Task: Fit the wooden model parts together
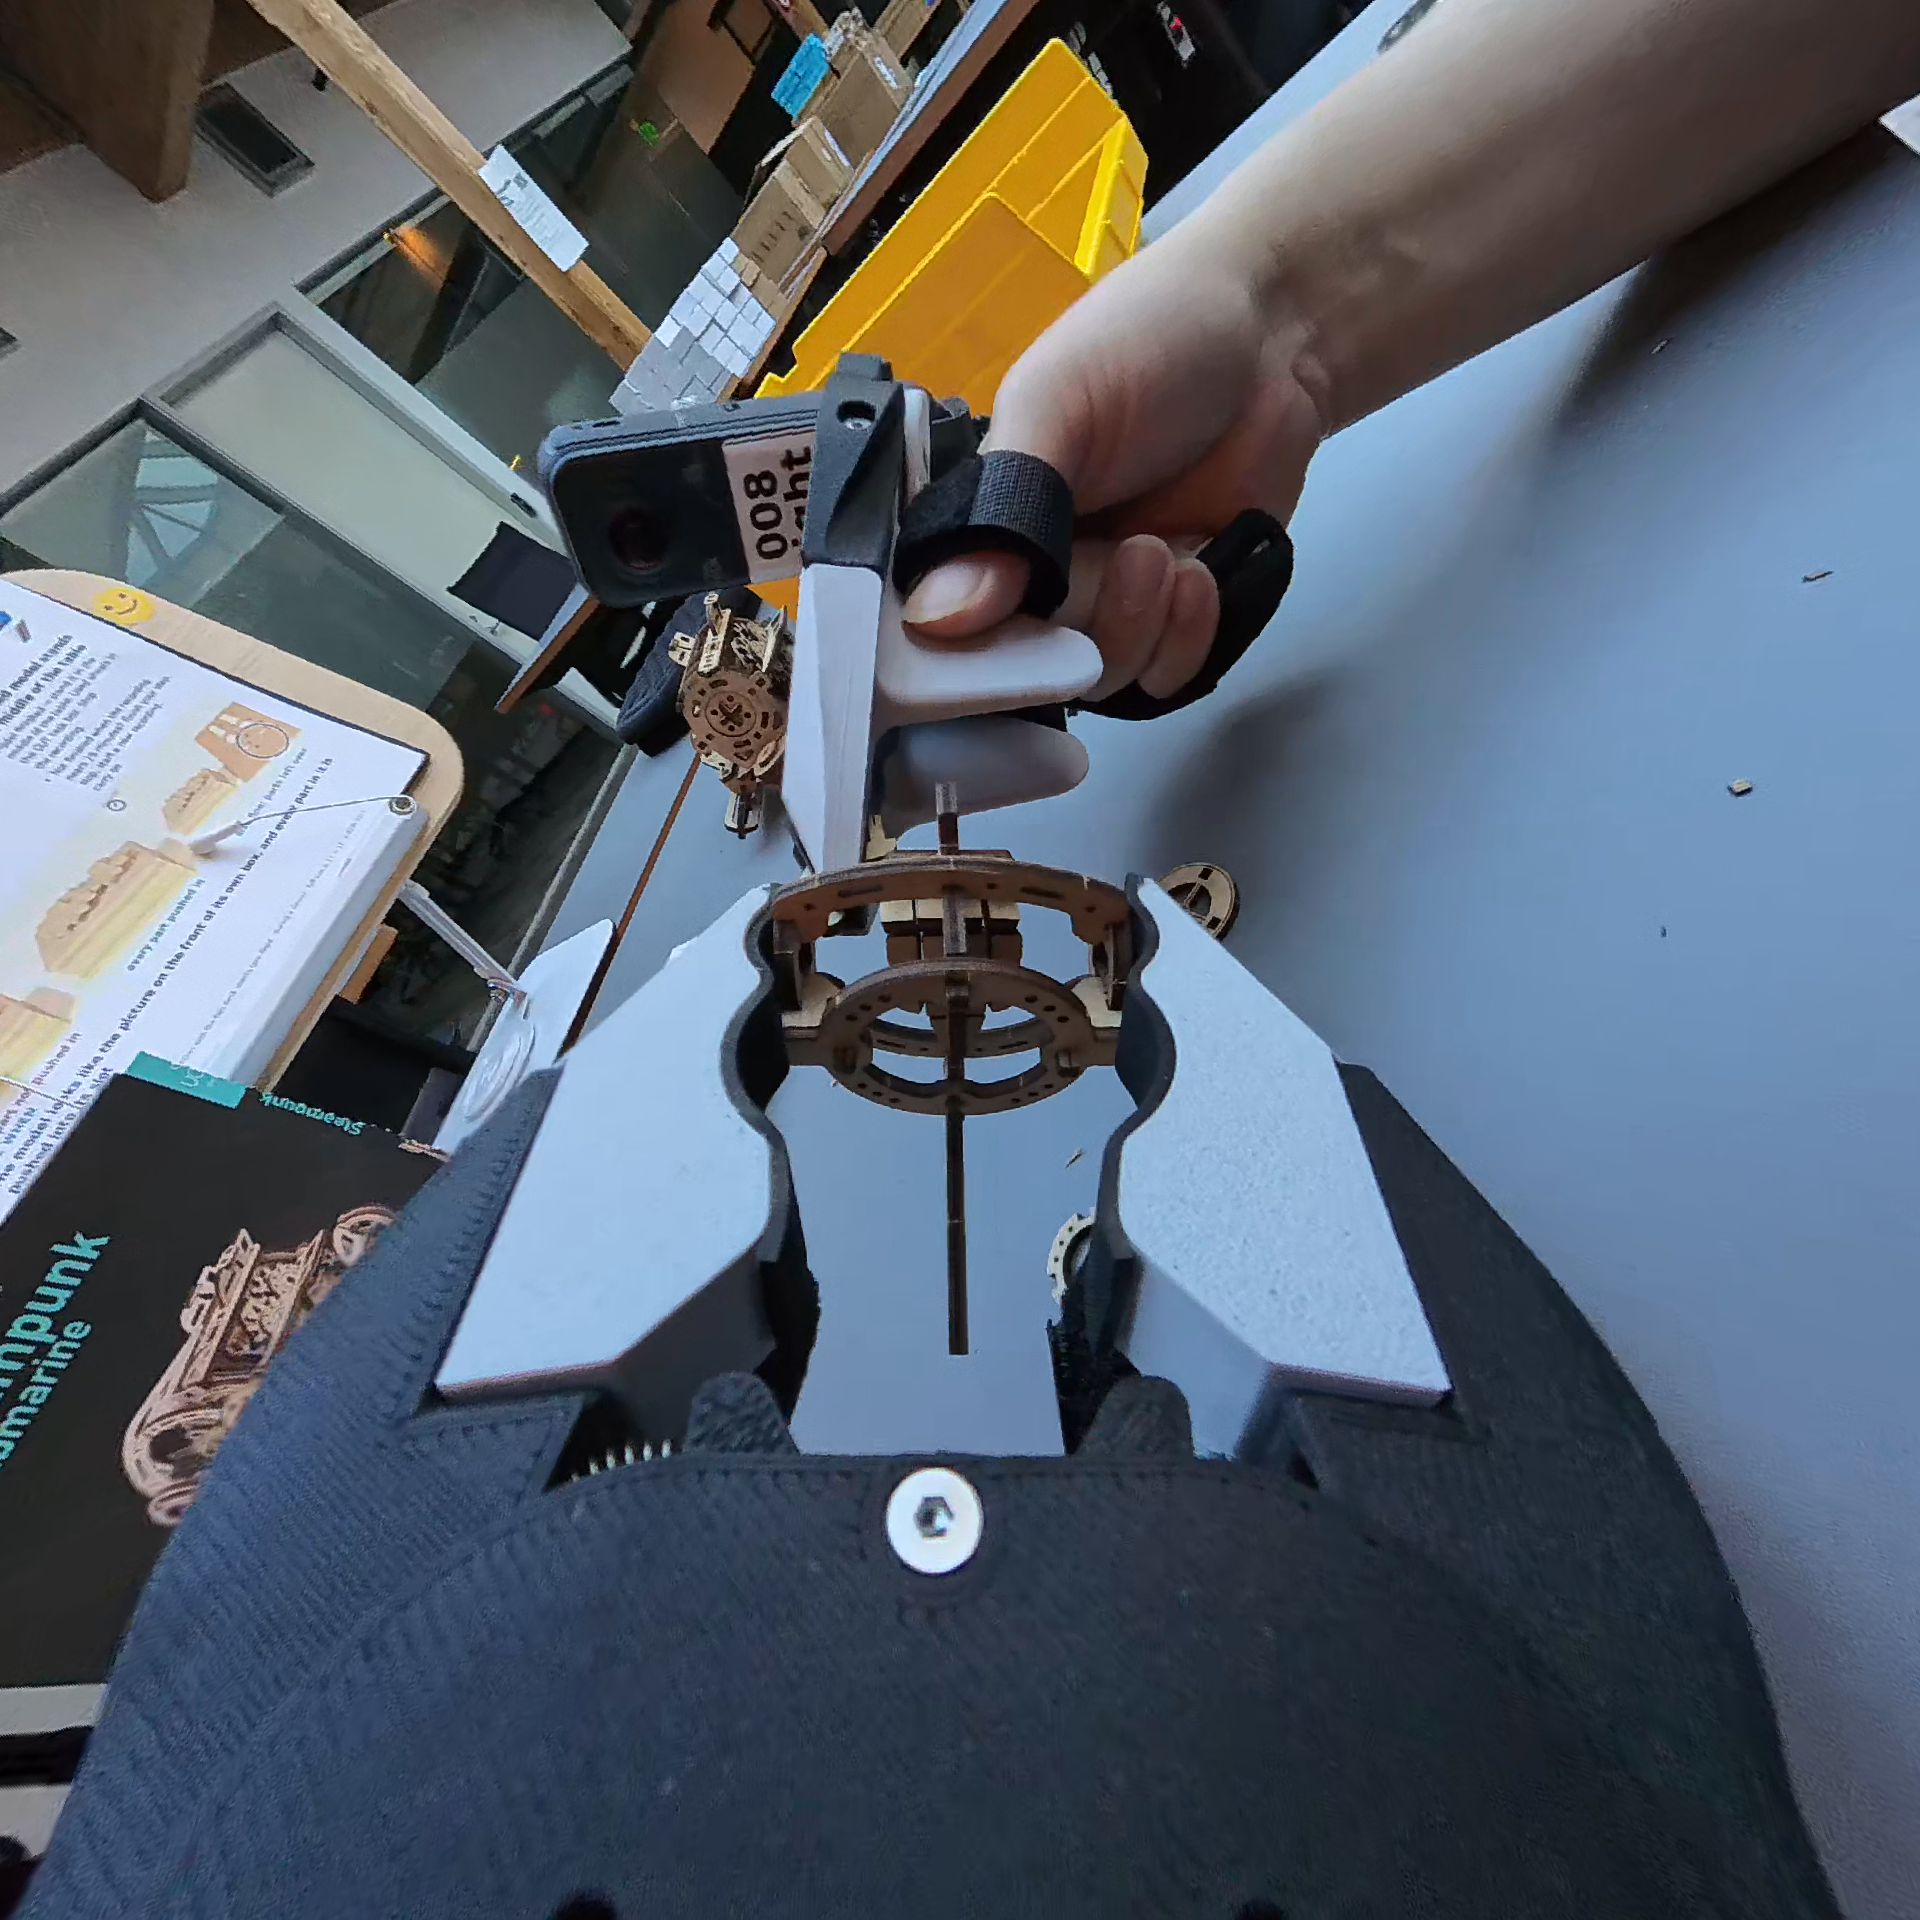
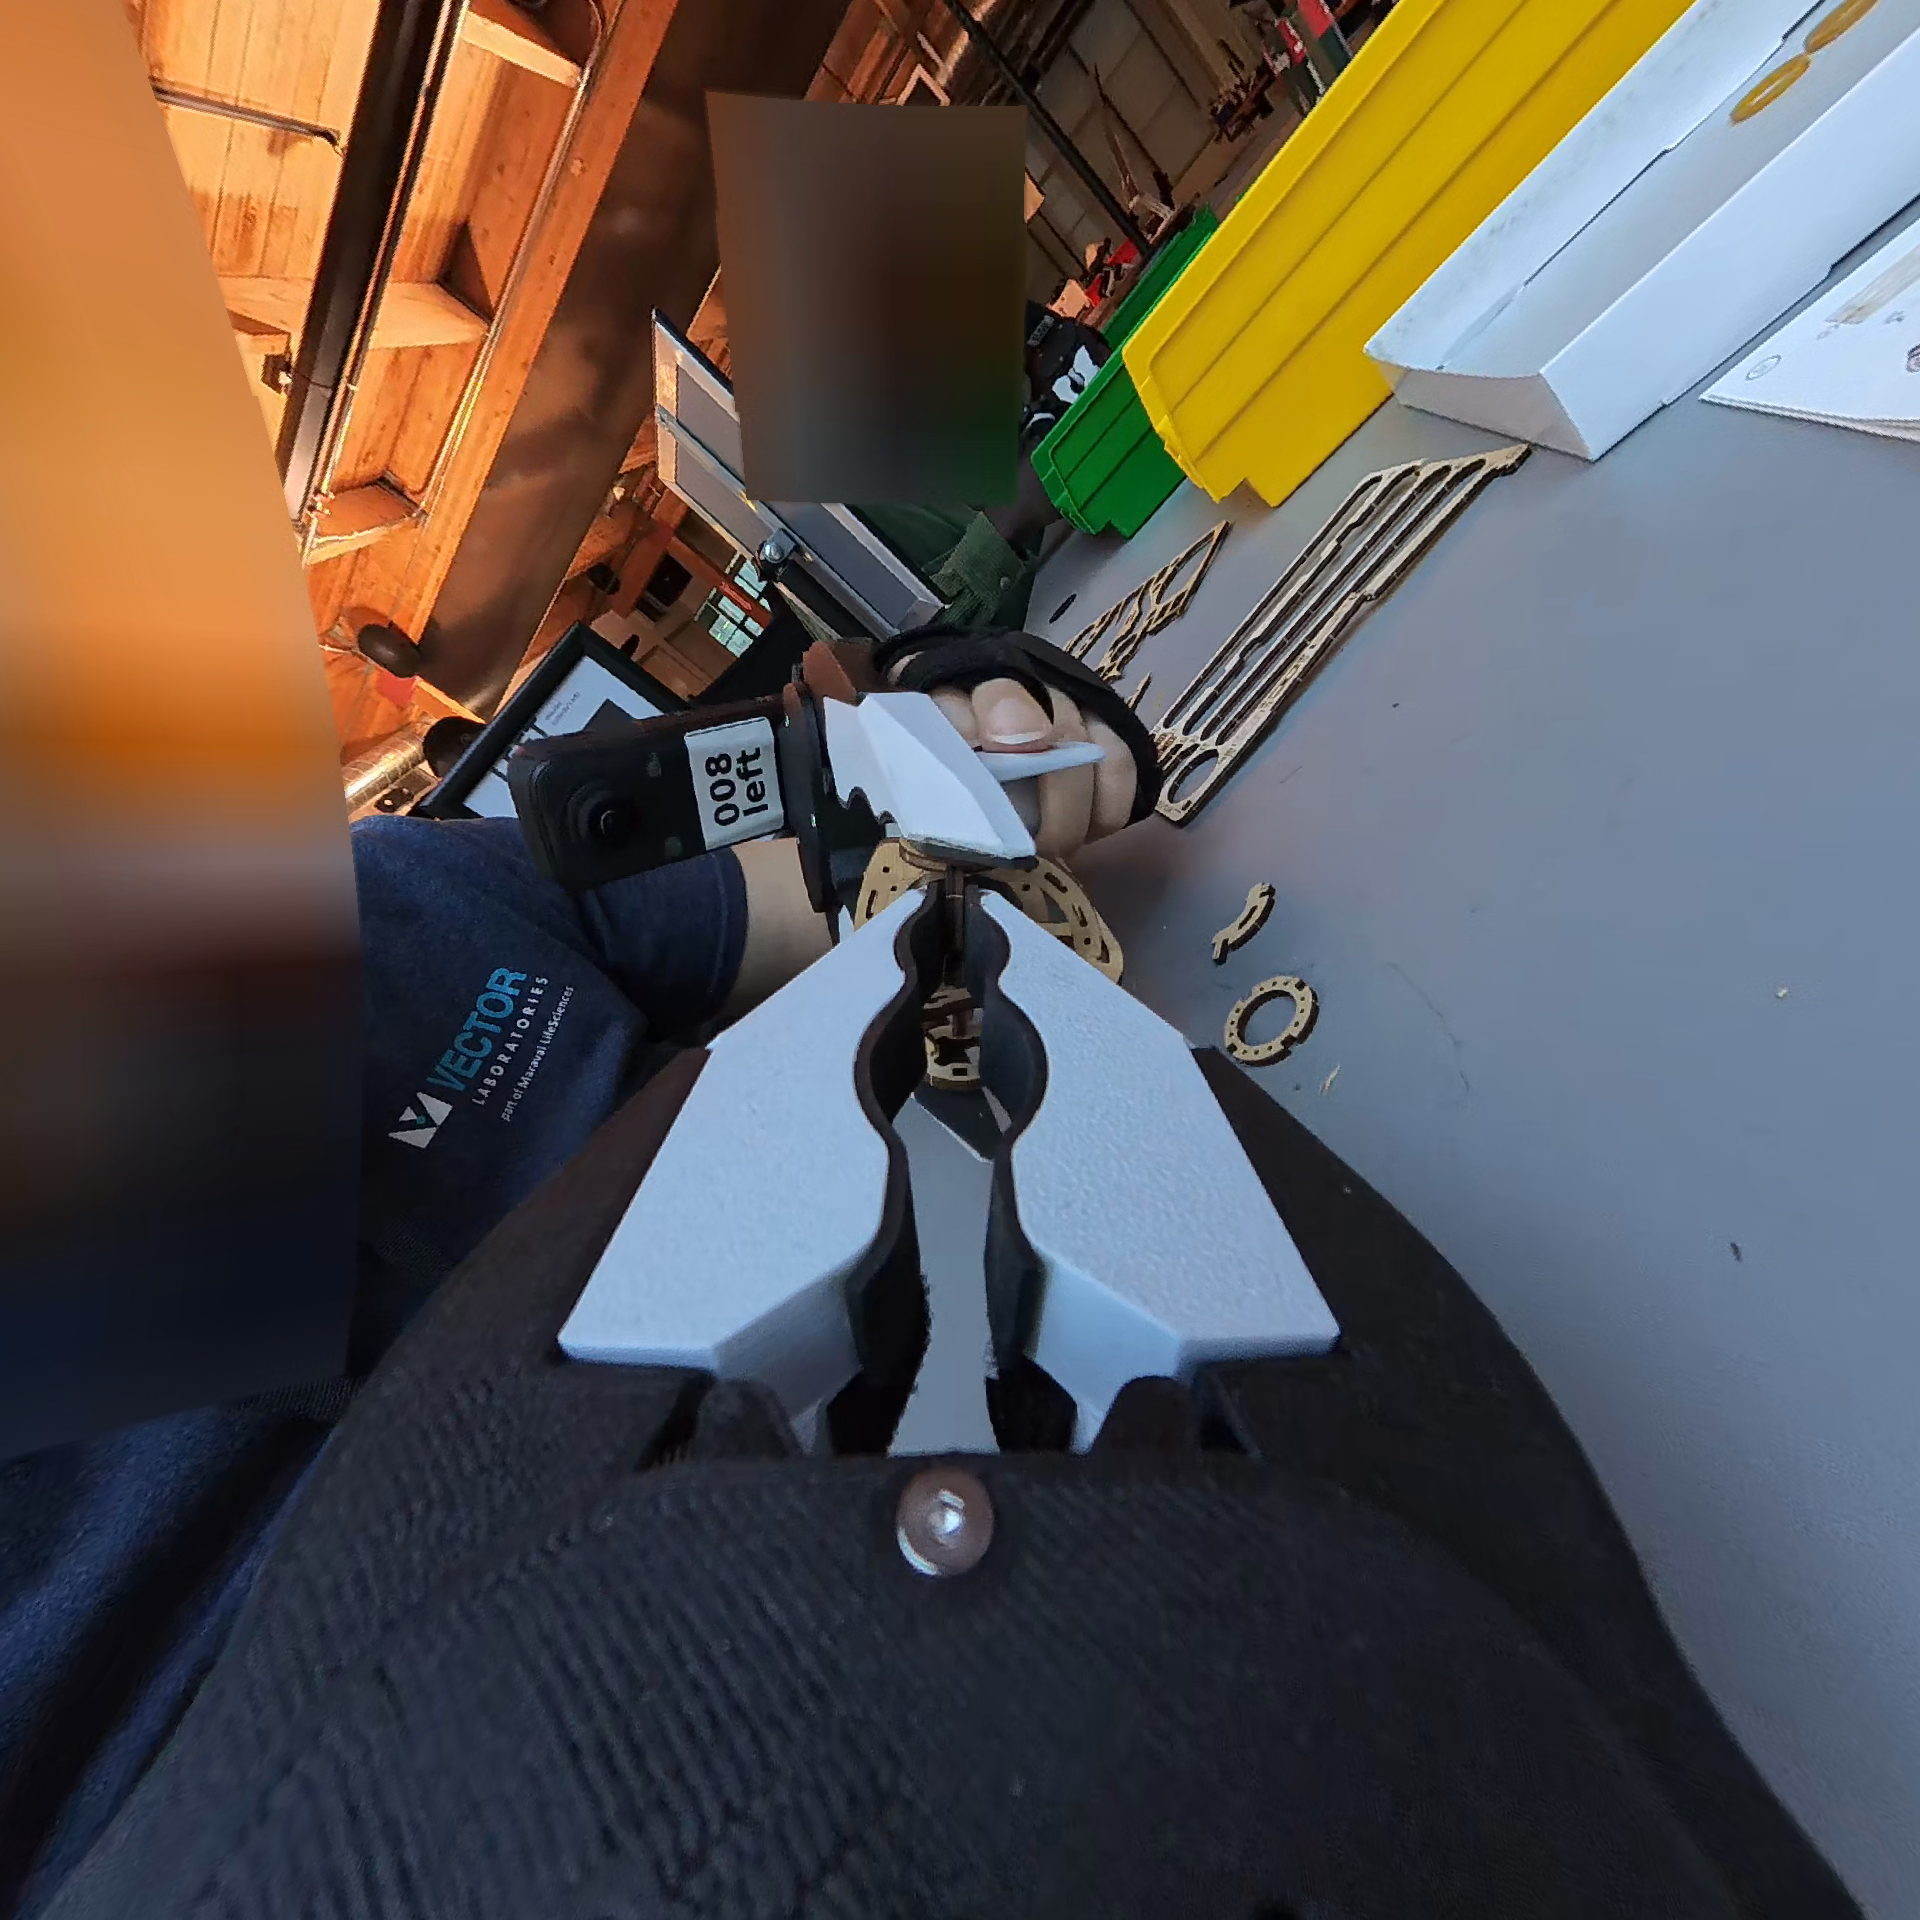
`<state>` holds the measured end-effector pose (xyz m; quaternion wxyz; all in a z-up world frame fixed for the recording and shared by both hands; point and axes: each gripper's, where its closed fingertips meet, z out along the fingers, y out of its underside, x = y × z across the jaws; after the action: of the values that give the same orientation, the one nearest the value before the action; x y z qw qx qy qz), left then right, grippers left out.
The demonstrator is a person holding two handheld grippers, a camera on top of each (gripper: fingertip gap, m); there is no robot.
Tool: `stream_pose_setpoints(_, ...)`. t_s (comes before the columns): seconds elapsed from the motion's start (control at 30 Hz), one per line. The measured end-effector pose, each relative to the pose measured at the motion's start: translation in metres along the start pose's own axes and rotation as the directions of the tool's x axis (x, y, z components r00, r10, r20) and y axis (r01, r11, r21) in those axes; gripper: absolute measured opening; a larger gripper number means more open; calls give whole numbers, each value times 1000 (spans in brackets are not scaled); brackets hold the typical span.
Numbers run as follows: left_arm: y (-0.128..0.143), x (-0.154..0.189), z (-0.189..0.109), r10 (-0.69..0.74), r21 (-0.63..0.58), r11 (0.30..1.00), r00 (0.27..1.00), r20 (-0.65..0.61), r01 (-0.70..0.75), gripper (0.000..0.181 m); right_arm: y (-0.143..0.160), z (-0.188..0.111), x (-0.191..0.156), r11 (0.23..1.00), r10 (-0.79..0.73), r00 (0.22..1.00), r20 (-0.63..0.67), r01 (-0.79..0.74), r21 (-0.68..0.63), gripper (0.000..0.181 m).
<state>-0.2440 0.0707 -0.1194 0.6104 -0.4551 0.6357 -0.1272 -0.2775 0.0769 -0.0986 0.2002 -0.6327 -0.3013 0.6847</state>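
Observation:
My left gripper [image 1: 951, 914] is shut on a wooden assembly of two rings [image 1: 951, 1023] joined by spacers, gripping it by its sides above the grey table [image 1: 1558, 935]. A thin wooden rod [image 1: 956, 1226] runs through the rings' centres. My right gripper [image 2: 951, 904] comes from above, its jaws nearly closed on a thin wooden part at the assembly's far ring; in the left wrist view its tip [image 1: 836, 852] meets that ring's edge. The left gripper [image 2: 966, 842] shows just beyond it. Which part is pinched is hard to tell.
Another wooden sub-assembly [image 1: 732, 707] and a small gear [image 1: 1200, 894] lie on the table. An instruction booklet [image 1: 156, 831] and a black box [image 1: 156, 1351] stand at left. Yellow bins [image 2: 1351, 291], a green bin [image 2: 1112, 457], empty part sheets [image 2: 1330, 613] and loose small pieces [image 2: 1270, 1020] lie behind. Only a small space, under 4 cm, lies between the two pairs of fingers.

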Motion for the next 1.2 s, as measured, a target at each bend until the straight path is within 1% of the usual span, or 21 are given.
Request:
stream_pose_setpoints(0.03, 0, -1, 0, -12, 0, 1000, 1000, -2, 12, 62, -1, 0, 1, 1000, -5, 1000, -3, 5, 8, 0)
stream_pose_setpoints(0.1, 0, -4, 0, -23, 2, 1000, 1000, 13, 23, 62, -5, 1, 1, 999, -7, 1000, -2, 7, 37, 0)
stream_pose_setpoints(0.2, 0, -5, -1, -51, 2, 999, 999, 3, 51, 62, -5, 1, 2, 999, -2, 1000, 0, 2, 39, 0)
stream_pose_setpoints(0.33, 2, -4, 0, -56, -5, 998, 998, -2, 55, 62, -5, 1, 4, 999, -1, 1000, -8, 1, 40, 0)
stream_pose_setpoints(0.53, -1, -9, 0, -100, 16, 995, 995, 18, 100, 62, -9, 1, 2, 996, 5, 1000, -3, -5, 87, 0)
stream_pose_setpoints(0.63, -1, -7, 0, -132, 20, 991, 991, 1, 132, 61, -8, 1, 2, 995, 25, 1000, 11, -26, 95, 0)
stream_pose_setpoints(0.73, -1, -6, 1, -135, 15, 991, 991, -4, 135, 62, -8, 1, 3, 995, 29, 999, 13, -31, 95, 0)
stream_pose_setpoints(0.93, -2, -10, 1, -191, 24, 981, 981, 16, 191, 61, -11, 0, 3, 992, 5, 1000, -14, -3, 124, 0)
stream_pose_setpoints(1.03, -1, -10, 2, -190, 15, 982, 982, 20, 190, 61, -11, 0, 5, 990, 24, 1000, -8, -23, 139, 0)
stream_pose_setpoints(1.2, -1, -6, 1, -177, 14, 984, 984, 0, 177, 61, -8, 0, 3, 994, 34, 999, 22, -37, 107, 0)
